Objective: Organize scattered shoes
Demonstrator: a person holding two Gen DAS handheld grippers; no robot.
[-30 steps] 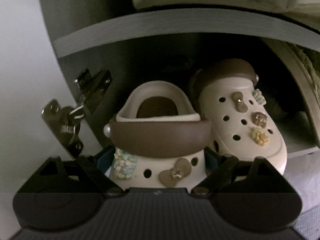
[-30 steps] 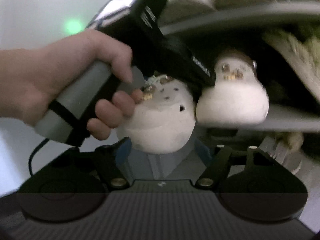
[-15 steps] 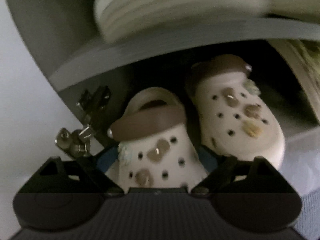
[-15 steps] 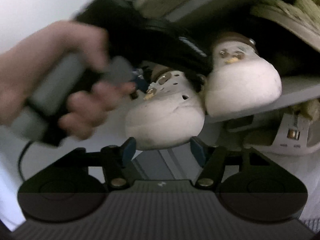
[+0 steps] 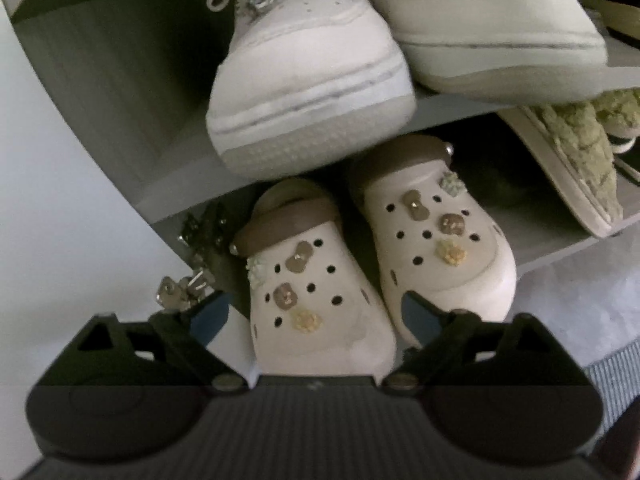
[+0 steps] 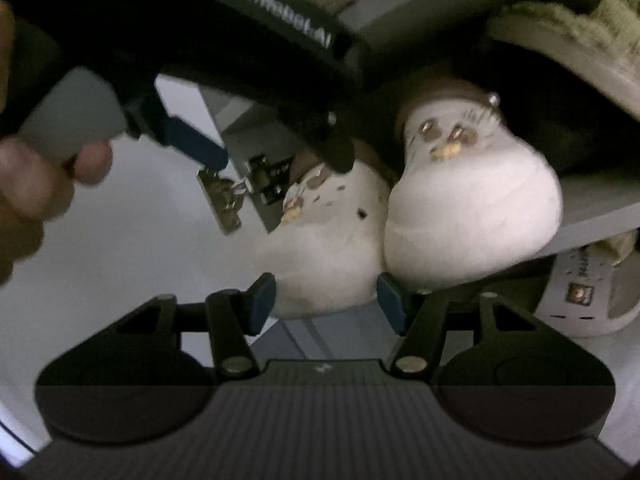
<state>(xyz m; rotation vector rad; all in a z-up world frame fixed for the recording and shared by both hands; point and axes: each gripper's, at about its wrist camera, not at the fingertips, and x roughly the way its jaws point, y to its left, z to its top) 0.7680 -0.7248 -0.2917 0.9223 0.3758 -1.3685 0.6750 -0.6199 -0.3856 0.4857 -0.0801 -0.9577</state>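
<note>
Grey shoe shelf [image 5: 100,80] fills the frame's upper half, white sneakers [image 5: 308,92] on top. Two cream clogs [image 5: 316,292] sit side by side below, centre frame. Left gripper [image 5: 316,316] is opening, straddling the near clog, pads clear. Right gripper [image 6: 326,300] brackets its toe; contact unclear.

A grey shelf [image 5: 560,248] carries two cream clogs [image 5: 440,240]; the board above [image 5: 180,196] bears white sneakers [image 5: 308,92].

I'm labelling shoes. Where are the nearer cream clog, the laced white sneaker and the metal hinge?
nearer cream clog [image 5: 320,304], left wrist view, toe top.
laced white sneaker [image 5: 304,80], left wrist view, toe cap.
metal hinge [image 6: 244,188], right wrist view, middle.
</note>
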